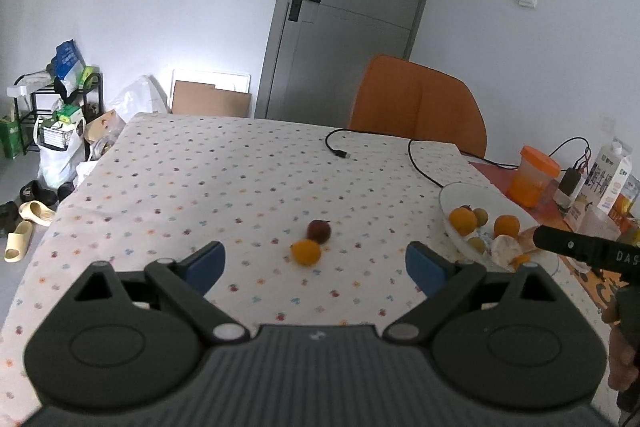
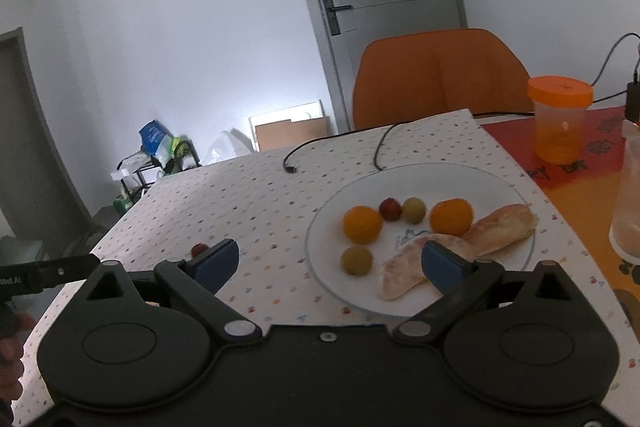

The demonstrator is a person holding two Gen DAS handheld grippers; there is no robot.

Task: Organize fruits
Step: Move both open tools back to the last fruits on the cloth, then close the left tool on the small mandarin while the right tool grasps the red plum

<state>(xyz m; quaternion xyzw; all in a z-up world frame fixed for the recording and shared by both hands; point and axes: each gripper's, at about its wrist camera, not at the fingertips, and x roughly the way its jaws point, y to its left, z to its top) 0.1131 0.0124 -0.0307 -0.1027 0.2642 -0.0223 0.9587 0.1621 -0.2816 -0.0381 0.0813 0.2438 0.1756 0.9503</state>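
Observation:
On the dotted tablecloth an orange [image 1: 306,252] and a dark red fruit [image 1: 319,231] lie side by side, just ahead of my left gripper [image 1: 316,259]. It is open, with nothing between its blue pads. To the right, a white plate [image 2: 440,183] holds two oranges [image 2: 362,224], a red fruit [image 2: 390,209], two greenish fruits [image 2: 413,210] and two peeled citrus segments [image 2: 500,229]. My right gripper [image 2: 332,259] hovers open over the plate's near edge and holds nothing. The loose red fruit [image 2: 199,249] peeks out behind its left finger.
A black cable [image 2: 292,169] runs across the far part of the table. An orange-lidded cup [image 2: 560,123], a clear glass [image 2: 630,203] and a milk carton [image 1: 612,175] stand on the red mat at the right. An orange chair [image 2: 436,75] is behind the table.

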